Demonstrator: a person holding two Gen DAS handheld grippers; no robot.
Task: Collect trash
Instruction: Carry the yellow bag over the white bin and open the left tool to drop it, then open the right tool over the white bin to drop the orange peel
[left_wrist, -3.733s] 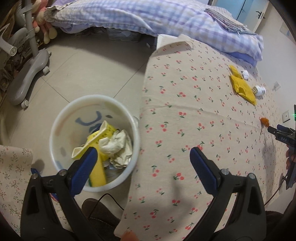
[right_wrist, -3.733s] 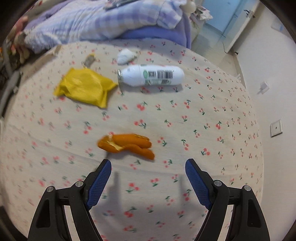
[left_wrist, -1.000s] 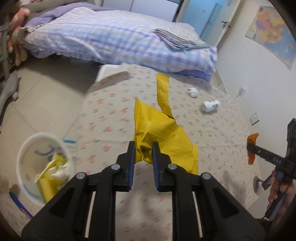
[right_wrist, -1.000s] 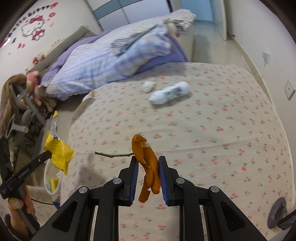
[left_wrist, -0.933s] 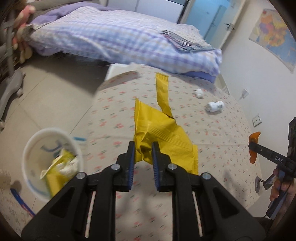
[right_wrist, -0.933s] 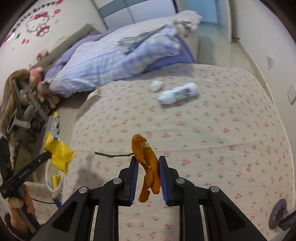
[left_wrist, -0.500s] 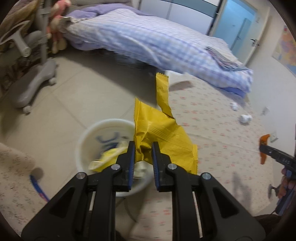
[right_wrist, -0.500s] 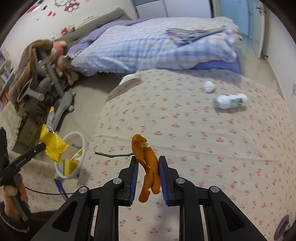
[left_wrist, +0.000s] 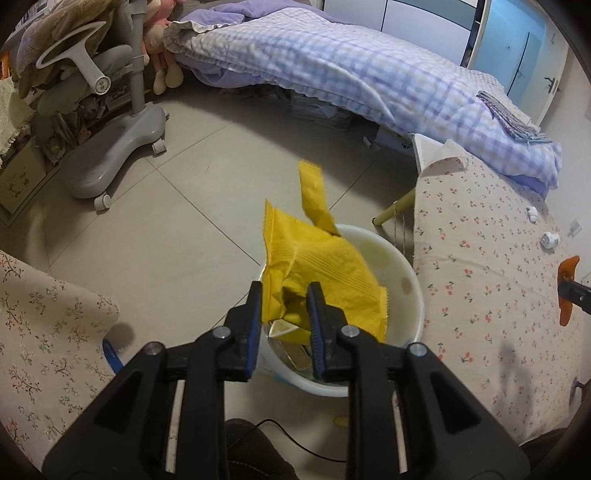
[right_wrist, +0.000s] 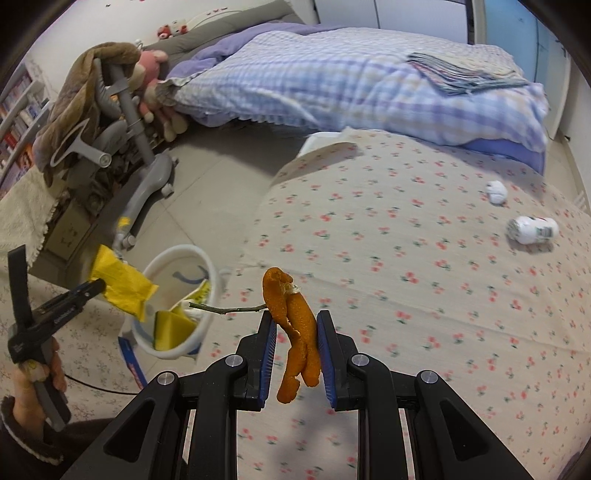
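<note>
Tongs: your left gripper (left_wrist: 283, 306), angled down over the round white plastic bin (left_wrist: 413, 291), has just been opening around the crinkled yellow foil wrapper (left_wrist: 325, 269); your right gripper (right_wrist: 294, 345), at the bin's 3 o'clock, clamps the curled orange peel strip (right_wrist: 295, 325).

The right gripper (right_wrist: 296, 345) pinches an orange peel (right_wrist: 295, 332) with a thin twig (right_wrist: 225, 308) sticking out sideways, above the near edge of the cherry-print cloth (right_wrist: 424, 295). At the left, the left gripper (right_wrist: 92, 288), its jaws just opening, has a yellow wrapper (right_wrist: 122, 286) between them over the white bin (right_wrist: 177, 302). A white bottle (right_wrist: 532, 229) and a crumpled tissue (right_wrist: 496, 191) lie near the cloth's far right edge.
</note>
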